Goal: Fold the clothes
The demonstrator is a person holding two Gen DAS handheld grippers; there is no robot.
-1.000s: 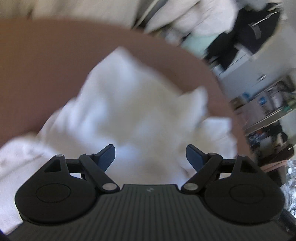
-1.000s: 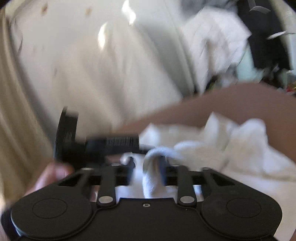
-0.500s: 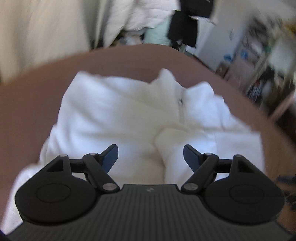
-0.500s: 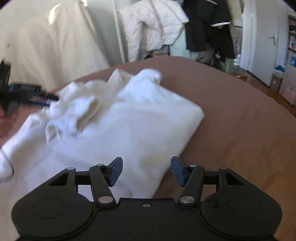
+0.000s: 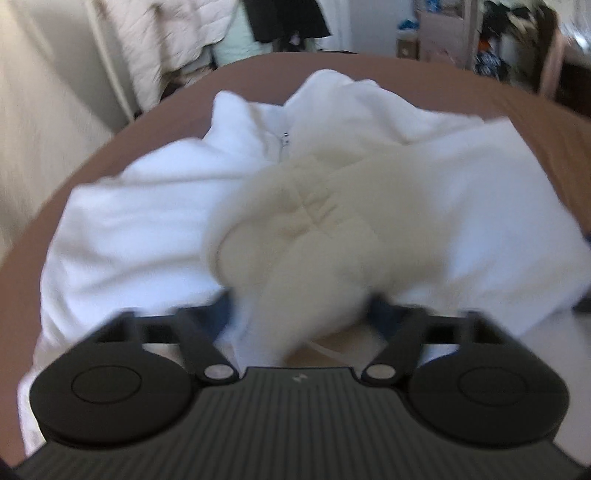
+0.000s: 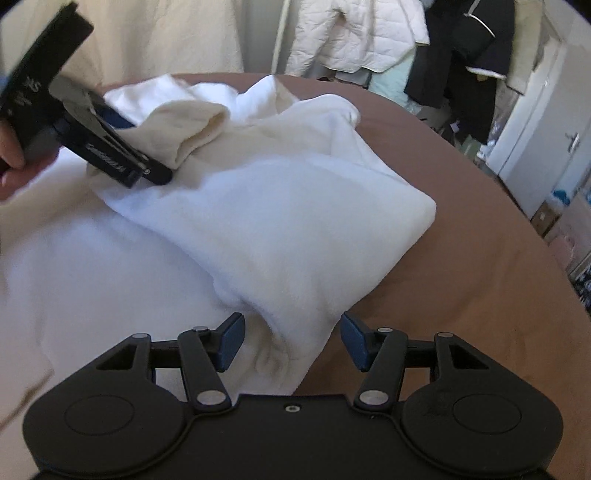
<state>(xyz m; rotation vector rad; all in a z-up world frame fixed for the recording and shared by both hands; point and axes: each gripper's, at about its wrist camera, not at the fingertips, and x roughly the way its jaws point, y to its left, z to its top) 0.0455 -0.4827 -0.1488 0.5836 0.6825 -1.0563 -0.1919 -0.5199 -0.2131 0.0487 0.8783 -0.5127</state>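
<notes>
**Plainly one white garment, two grippers on it**

Only one bit of writing turns up: white lettering along the arm of the left gripper (image 6: 122, 125) and on its body, seen from the right wrist, too tilted and blurred to read. A small pale mark sits on the ribbed housing in the left wrist view; I cannot make it out either.

Counting: one garment, two grippers, one bare hand (image 6: 14, 162) at the left edge holding the left tool. At the back hang one pale quilted jacket (image 6: 354, 33) and some dark coats (image 6: 461, 62); a white door (image 6: 546, 122) stands to the right.

The white fleece garment (image 6: 258, 206) lies on the brown bed cover (image 6: 461, 229), spread over its near and left part, with bare cover along the far edge and the right side. It is thick, soft and rumpled, with a short zip (image 5: 284, 138) at the neck. A cream-looking sleeve cuff (image 6: 199, 125) lies across its top.

The left gripper (image 5: 299, 310) has its jaws closing, with a bunch of the cuff fabric between them; blur hides whether the pads press on it. The right gripper (image 6: 291, 341) stands about half open, a folded corner of the fleece lying between its blue pads (image 6: 231, 341) without being pinched.
</notes>
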